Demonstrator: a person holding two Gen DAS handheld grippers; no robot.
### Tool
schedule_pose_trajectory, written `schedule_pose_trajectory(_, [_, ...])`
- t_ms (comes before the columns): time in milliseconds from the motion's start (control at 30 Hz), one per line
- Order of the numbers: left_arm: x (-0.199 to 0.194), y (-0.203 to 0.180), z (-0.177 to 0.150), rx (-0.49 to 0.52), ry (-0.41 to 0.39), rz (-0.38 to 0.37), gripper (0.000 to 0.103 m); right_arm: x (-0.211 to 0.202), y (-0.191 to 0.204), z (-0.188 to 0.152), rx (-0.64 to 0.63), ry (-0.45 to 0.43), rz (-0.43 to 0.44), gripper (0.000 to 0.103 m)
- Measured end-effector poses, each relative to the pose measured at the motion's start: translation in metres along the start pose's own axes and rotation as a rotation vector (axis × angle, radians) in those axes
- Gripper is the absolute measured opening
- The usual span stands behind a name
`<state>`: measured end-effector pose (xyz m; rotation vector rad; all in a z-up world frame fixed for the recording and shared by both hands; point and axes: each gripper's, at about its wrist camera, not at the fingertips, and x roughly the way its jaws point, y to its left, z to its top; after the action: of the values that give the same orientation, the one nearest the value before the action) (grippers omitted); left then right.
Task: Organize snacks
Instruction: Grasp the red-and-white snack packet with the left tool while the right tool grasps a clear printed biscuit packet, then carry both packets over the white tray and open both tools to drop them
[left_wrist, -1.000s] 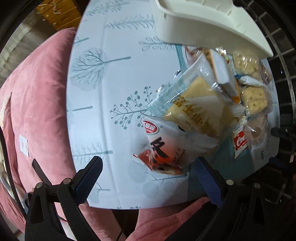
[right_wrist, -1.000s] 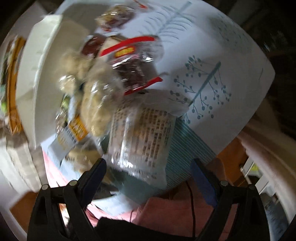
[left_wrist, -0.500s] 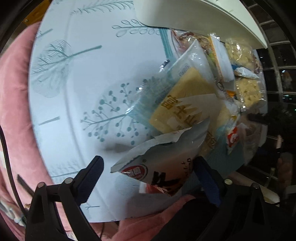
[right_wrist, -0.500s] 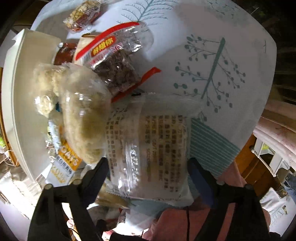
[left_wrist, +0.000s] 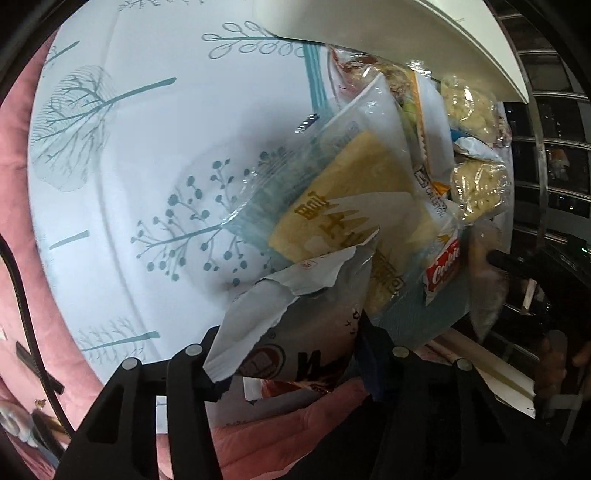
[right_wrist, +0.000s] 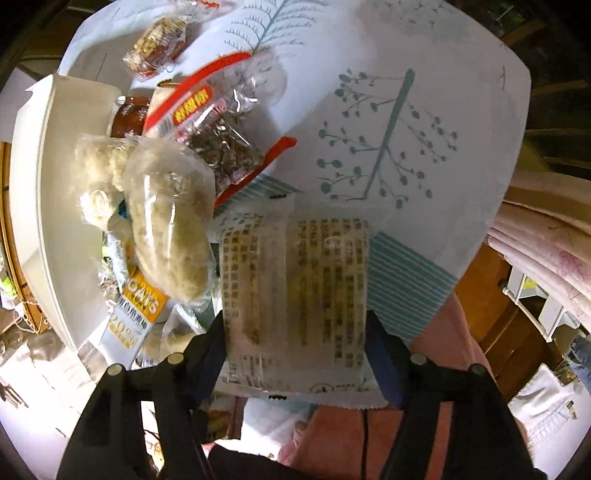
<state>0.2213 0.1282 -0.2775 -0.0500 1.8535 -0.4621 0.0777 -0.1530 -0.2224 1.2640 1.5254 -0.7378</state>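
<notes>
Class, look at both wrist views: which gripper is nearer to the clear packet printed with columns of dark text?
Right. The right gripper straddles the clear text-printed packet, jaws closing; the left gripper is closing around a torn white wrapper instead.

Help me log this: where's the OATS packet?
Right wrist view, left side: the OATS packet lies under the pale puffed-snack bag, beside the white tray.

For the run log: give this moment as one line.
left claw: closing on white snack packet | right claw: closing on clear printed packet
</notes>
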Motion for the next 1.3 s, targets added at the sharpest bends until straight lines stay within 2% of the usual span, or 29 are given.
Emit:
schedule_pose_trajectory(233, [-0.025, -0.002, -0.005, -0.024, 0.006, 0.044, 0.052, -0.030, 0.005, 0.001, -0.075, 0.033, 0.004, 0.068])
schedule_pose_trajectory(433, [-0.054, -0.018, -0.013, -0.041, 0.020, 0.048, 0.052, -0.048, 0.014, 0.000, -0.166, 0.123, 0.040, 0.068])
schedule_pose_trajectory(600, [-0.085, -0.053, -0.018, -0.014, -0.024, 0.062, 0.052, -0.067, 0.036, 0.000, -0.266, 0.172, 0.079, 0.068])
schedule_pose_trajectory(700, [-0.106, -0.068, -0.015, 0.011, -0.065, 0.065, 0.052, -0.080, 0.050, 0.000, -0.339, 0.168, 0.112, 0.068])
schedule_pose_trajectory(867, [-0.146, -0.096, -0.003, 0.039, -0.156, 0.061, 0.052, -0.107, 0.076, 0.002, -0.448, 0.102, 0.164, 0.068])
schedule_pose_trajectory(1033, [-0.184, -0.119, 0.011, 0.064, -0.251, 0.072, 0.052, -0.131, 0.098, 0.007, -0.554, -0.029, 0.215, 0.068])
schedule_pose_trajectory(1300, [-0.202, -0.141, 0.054, 0.061, -0.362, 0.080, 0.052, -0.145, 0.132, 0.018, -0.717, -0.199, 0.270, 0.068])
